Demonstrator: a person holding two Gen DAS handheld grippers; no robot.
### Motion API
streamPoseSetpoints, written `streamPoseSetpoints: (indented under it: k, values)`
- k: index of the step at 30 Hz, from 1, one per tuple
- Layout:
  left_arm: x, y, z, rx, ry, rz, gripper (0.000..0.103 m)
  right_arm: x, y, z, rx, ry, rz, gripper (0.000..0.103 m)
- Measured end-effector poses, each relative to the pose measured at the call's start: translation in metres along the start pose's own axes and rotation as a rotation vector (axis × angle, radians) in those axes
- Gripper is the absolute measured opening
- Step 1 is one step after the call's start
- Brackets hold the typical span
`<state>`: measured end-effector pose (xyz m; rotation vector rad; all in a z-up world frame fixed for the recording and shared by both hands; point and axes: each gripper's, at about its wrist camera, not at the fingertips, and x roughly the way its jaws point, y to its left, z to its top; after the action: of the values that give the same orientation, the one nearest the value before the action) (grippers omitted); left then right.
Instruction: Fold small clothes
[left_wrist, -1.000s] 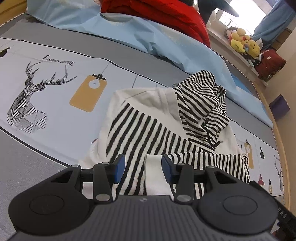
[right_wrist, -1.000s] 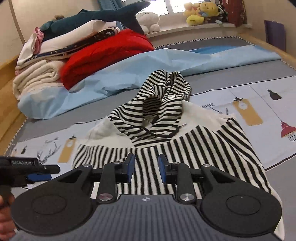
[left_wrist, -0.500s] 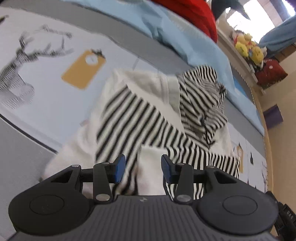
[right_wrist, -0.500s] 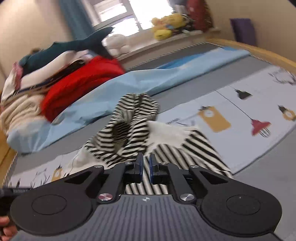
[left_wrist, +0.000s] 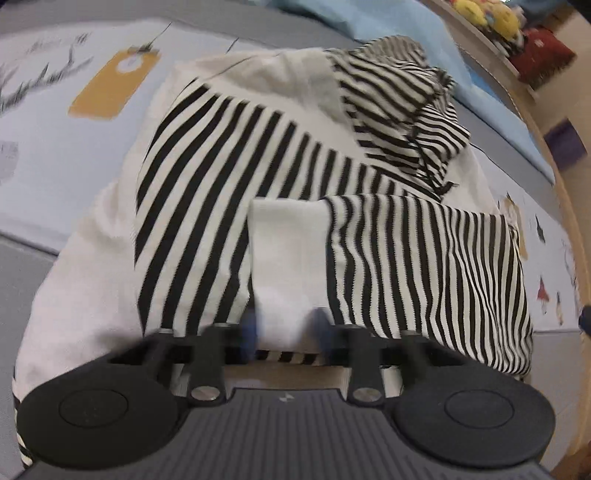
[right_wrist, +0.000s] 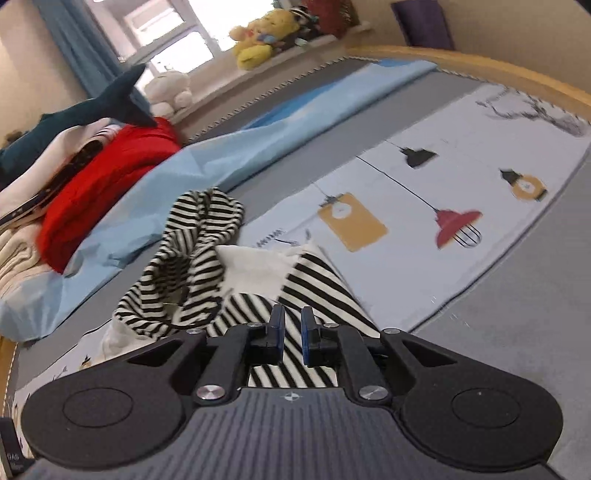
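Note:
A black-and-white striped hoodie (left_wrist: 221, 166) lies on the printed play mat (left_wrist: 55, 147), its hood (left_wrist: 399, 110) bunched at the far right. One sleeve is folded across the body, and its white cuff (left_wrist: 288, 251) runs in between my left gripper's (left_wrist: 285, 328) blurred fingers. Those jaws are closing, with the pads at the cuff's two sides. In the right wrist view the hoodie (right_wrist: 321, 284) sits just ahead and its hood (right_wrist: 192, 240) at the left. My right gripper (right_wrist: 291, 332) pinches striped body fabric in a narrow gap, and its jaws are easing open slightly.
A light blue sheet (right_wrist: 258, 147) lies behind the hoodie. Red and cream folded bedding (right_wrist: 103, 184) with a shark plush (right_wrist: 103, 107) is piled at the back left. Plush toys (right_wrist: 262, 40) sit on the sill. The mat's wooden rim (right_wrist: 480, 66) curves along the far right.
My left gripper came down close over the white cuff and its jaws narrowed. My right gripper's jaws closed on striped fabric, and it swung to the right while rolling.

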<state>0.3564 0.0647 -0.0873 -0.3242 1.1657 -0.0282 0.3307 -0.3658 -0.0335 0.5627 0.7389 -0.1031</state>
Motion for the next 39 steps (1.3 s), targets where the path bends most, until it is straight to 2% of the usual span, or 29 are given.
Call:
streamPoseSetpoints:
  k: [1, 3, 6, 10, 12, 13, 16, 19, 20, 22, 25, 31, 39]
  values:
    - [-0.004, -0.006, 0.000, 0.040, -0.030, 0.033, 0.006, 0.002, -0.002, 0.000, 0.013, 0.005, -0.005, 0.010]
    - [-0.015, -0.014, 0.000, 0.087, -0.085, 0.057, 0.005, 0.004, -0.004, -0.001, 0.028, 0.011, -0.014, 0.010]
    - [-0.034, -0.012, 0.006, 0.046, -0.148, 0.030, 0.005, 0.007, -0.001, -0.004, 0.033, 0.020, -0.016, 0.010]
    - [-0.069, -0.006, 0.015, 0.007, -0.277, 0.036, 0.005, 0.012, 0.013, -0.012, -0.003, 0.027, -0.007, 0.010]
    - [-0.081, -0.004, 0.017, -0.001, -0.309, 0.050, 0.005, 0.016, 0.023, -0.017, -0.040, 0.029, -0.010, 0.010]
    - [-0.082, 0.000, 0.017, -0.011, -0.307, 0.060, 0.005, 0.020, 0.028, -0.021, -0.058, 0.035, -0.009, 0.010]
    - [-0.070, 0.020, 0.019, -0.074, -0.222, 0.114, 0.005, 0.031, 0.036, -0.031, -0.077, 0.071, -0.015, 0.010]
    - [-0.061, 0.038, 0.021, -0.117, -0.165, 0.152, 0.006, 0.046, 0.036, -0.041, -0.073, 0.137, -0.048, 0.016]
    - [-0.063, 0.040, 0.021, -0.117, -0.171, 0.146, 0.007, 0.051, 0.034, -0.044, -0.064, 0.162, -0.074, 0.019]
    - [-0.069, 0.039, 0.021, -0.096, -0.198, 0.117, 0.016, 0.060, 0.027, -0.050, -0.036, 0.209, -0.112, 0.020]
    - [-0.069, 0.030, 0.019, -0.048, -0.200, 0.084, 0.017, 0.073, 0.012, -0.058, 0.016, 0.273, -0.167, 0.020]
    - [-0.046, 0.018, 0.015, -0.017, -0.138, 0.064, 0.017, 0.075, 0.001, -0.058, 0.015, 0.272, -0.187, 0.020]
    - [-0.038, 0.030, 0.019, -0.059, -0.118, 0.042, 0.017, 0.064, -0.007, -0.040, 0.052, 0.227, -0.161, 0.020]
